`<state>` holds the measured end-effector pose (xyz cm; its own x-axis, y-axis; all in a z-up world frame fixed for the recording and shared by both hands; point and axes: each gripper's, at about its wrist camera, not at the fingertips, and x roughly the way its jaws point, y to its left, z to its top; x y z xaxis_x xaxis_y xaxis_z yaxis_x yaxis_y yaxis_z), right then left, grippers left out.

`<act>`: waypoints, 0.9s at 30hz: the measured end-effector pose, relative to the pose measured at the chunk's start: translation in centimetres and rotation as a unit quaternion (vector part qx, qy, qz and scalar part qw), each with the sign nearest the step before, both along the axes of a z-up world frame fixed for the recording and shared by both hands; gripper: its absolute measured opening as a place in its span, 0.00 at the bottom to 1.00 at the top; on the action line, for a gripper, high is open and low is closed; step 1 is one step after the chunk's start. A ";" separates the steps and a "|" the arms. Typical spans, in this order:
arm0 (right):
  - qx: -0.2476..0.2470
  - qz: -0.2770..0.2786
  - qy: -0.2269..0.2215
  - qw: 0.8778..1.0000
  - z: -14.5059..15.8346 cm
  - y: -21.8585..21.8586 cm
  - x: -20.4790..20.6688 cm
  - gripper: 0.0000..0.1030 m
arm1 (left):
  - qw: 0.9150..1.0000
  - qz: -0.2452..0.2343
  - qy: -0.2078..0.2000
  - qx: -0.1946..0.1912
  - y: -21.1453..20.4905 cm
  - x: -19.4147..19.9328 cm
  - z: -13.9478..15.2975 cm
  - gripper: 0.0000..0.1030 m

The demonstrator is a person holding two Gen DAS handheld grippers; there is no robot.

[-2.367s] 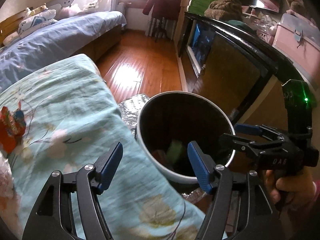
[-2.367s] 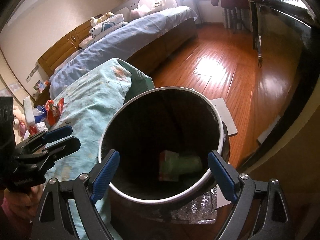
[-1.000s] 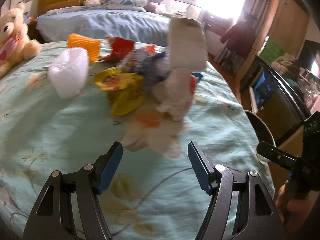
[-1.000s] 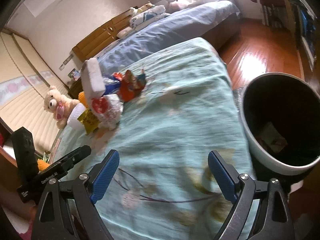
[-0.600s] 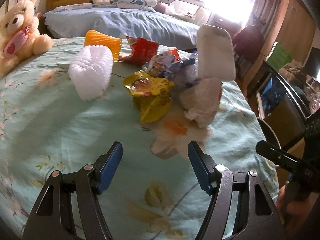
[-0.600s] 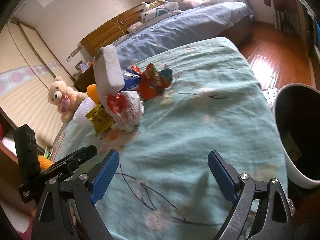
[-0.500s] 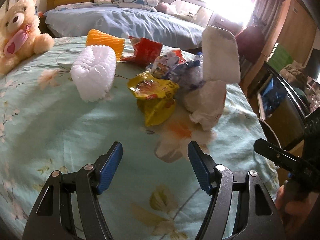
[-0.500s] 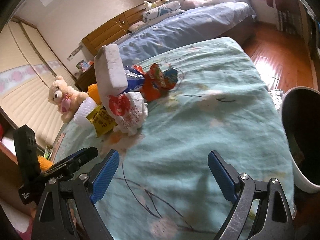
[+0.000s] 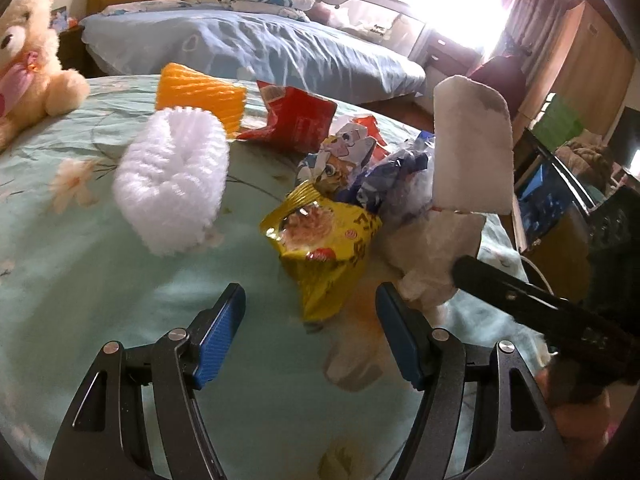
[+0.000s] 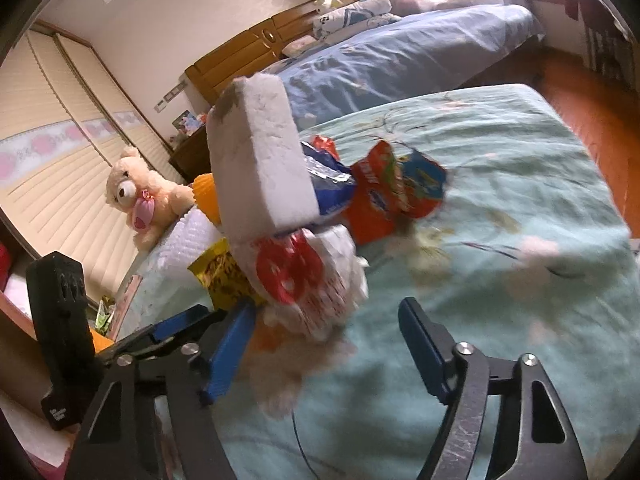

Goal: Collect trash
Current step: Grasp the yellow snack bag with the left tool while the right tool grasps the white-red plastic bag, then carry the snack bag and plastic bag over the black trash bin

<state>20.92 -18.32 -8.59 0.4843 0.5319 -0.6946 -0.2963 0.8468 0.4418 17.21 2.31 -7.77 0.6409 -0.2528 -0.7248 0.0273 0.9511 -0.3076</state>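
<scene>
- The left hand-held gripper [image 9: 310,328] hovers low over the pale green floral bedspread [image 9: 80,280], its blue-padded jaws spread wide and holding nothing; the right hand-held gripper [image 10: 326,346] is likewise wide and empty, and its outer jaw edge is blurred.
- Just ahead of the left jaws lies a crumpled yellow foil snack bag [image 9: 324,248], its print too smeared to read.
- Beside it sits a crumpled white plastic bag with red print [image 10: 312,280], partly hidden by the right gripper's arm in the left view.
- A white foam block [image 9: 472,148] stands upright on that bag, one top corner smudged dark.
- A white foam fruit net [image 9: 176,184] lies left of the yellow bag.
- Behind are an orange foam net [image 9: 200,96], a red snack packet [image 9: 292,120] and blue-and-white wrappers [image 9: 384,176], overlapping so their outlines merge.
- A cream teddy bear [image 9: 28,72] is cut off by the frame edge.
</scene>
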 end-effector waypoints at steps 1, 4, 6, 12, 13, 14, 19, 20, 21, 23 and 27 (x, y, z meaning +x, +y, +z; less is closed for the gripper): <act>0.002 0.004 0.003 1.000 -0.2 0.3 0.3 0.59 | 1.000 -0.004 0.003 -0.002 -0.1 0.3 -0.1 0.65; 0.000 0.006 0.007 1.000 -0.4 0.6 0.5 0.36 | 1.000 -0.022 0.002 -0.006 -0.6 0.7 -0.2 0.32; 0.002 0.006 0.008 1.000 -0.4 0.4 0.1 0.30 | 0.999 -0.035 0.006 -0.003 -1.1 0.8 -0.3 0.18; -0.002 0.004 0.011 1.000 -0.1 -1.1 -2.1 0.24 | 0.999 -0.037 -0.019 0.007 -1.7 -1.1 0.6 0.16; -0.003 0.003 0.012 1.000 -0.1 -1.3 -2.3 0.23 | 0.999 -0.037 -0.019 0.007 -1.8 -1.5 0.6 0.16; -0.003 0.001 0.012 1.000 0.0 -1.7 -2.9 0.23 | 0.999 -0.038 -0.020 0.006 -2.0 -2.0 0.6 0.16; -0.002 -0.014 0.012 1.000 0.3 -3.9 -4.9 0.23 | 0.999 -0.044 -0.017 -0.001 -3.1 -4.2 0.7 0.16; -0.001 -0.018 0.013 1.000 0.4 -4.4 -5.3 0.23 | 0.999 -0.046 -0.016 -0.003 -3.3 -4.5 0.7 0.16; 0.001 -0.022 0.014 1.000 0.3 -4.9 -5.6 0.23 | 0.999 -0.048 -0.015 -0.006 -3.6 -4.8 0.7 0.16; 0.003 -0.029 0.014 0.999 0.4 -5.6 -6.2 0.23 | 0.998 -0.056 -0.015 -0.008 -4.2 -5.4 0.9 0.16; 0.005 -0.042 0.011 0.999 0.5 -6.9 -7.4 0.23 | 0.997 -0.073 -0.019 -0.006 -5.7 -6.2 1.3 0.16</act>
